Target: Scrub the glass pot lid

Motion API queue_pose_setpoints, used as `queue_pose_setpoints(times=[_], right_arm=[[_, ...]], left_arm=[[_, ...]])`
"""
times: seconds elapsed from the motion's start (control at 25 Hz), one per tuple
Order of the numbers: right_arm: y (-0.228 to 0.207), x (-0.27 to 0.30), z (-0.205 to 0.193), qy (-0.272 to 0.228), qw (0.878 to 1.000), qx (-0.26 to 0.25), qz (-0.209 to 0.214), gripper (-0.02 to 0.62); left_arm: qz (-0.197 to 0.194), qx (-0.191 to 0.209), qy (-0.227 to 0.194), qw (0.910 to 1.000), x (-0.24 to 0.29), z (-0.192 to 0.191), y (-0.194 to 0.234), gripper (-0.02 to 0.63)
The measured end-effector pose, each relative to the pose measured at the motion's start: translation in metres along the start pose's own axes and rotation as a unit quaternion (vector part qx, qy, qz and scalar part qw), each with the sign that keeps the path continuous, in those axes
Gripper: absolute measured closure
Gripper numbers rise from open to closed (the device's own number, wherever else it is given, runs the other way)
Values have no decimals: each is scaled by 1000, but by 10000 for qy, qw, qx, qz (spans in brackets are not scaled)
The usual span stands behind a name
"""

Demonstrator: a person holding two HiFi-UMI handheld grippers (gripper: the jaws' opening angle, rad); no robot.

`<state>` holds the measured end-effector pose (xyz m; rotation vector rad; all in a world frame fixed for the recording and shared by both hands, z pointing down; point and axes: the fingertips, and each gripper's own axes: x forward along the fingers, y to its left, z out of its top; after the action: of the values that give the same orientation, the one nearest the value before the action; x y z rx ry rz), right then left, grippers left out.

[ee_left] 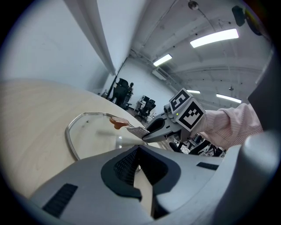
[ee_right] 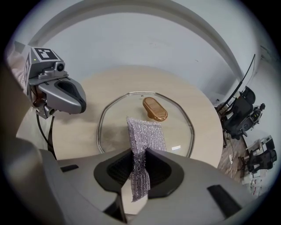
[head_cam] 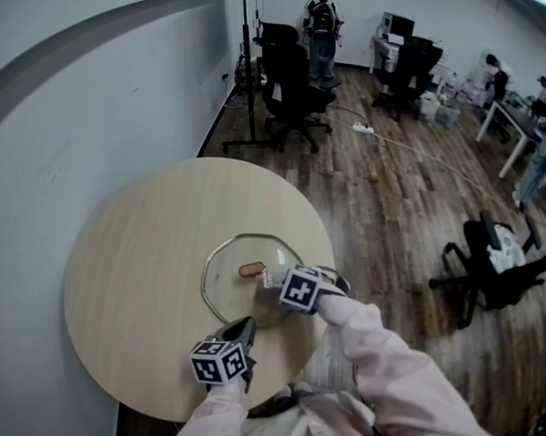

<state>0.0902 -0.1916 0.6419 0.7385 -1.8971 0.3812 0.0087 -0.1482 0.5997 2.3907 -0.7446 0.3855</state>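
Your left gripper (head_cam: pixel 247 325) is at the near edge of the lid (head_cam: pixel 232 291). Its jaws are closed together. I see nothing held between them. Its tip is right at the rim, but I cannot tell if it presses on the rim or only sits next to it.

The lid lies flat on the round table (head_cam: pixel 136 270), on the side closest to you. The glass faces up and the brown handle (head_cam: pixel 252 269) sits in the middle on top. The lid is nearly round, so it has no real long way. The handle does: it is a long oval, and it runs from side to side in front of you, with a small tilt.

Just on the right of the handle is the shiny scrub cloth (ee_right: pixel 145 134). Its free end lies on the glass, close to the handle. I cannot tell if it touches the handle.

Your right gripper (head_cam: pixel 280 279) is over the right part of the lid. Its jaws are pinched tight on the cloth. The cloth sticks out in front and a bit hangs down behind.

I think you are in the scrubbing step, with the cloth down on the glass. Next, push the cloth down and rub it back and forth over the glass and around the handle. The lid could slide on the smooth table, so the left gripper should hold the near edge of the lid in place while you rub.
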Motion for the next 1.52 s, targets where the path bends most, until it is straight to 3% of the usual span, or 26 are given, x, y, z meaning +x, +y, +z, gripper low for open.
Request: queue_pose_setpoints(times=[0.16, 0.32, 0.8, 1.12, 1.52], right_arm=[[3, -2, 0, 23, 9996, 258, 74, 503], [-1, -11, -26, 733, 9949, 687, -80, 504], [0, -14, -18, 699, 9948, 737, -126, 504], [1, -16, -8, 790, 9941, 730, -154, 503], [21, -11, 9, 740, 9910, 1117, -37, 503]], left_arm=[[21, 1, -24, 10000, 1, 2, -5, 609], [69, -23, -47, 10000, 2, 1, -10, 609], [448, -132, -285, 9985, 1, 0, -17, 609], [738, 112, -492, 9960, -11, 4, -15, 608], [706, 280, -482, 9960, -32, 19, 11, 609]])
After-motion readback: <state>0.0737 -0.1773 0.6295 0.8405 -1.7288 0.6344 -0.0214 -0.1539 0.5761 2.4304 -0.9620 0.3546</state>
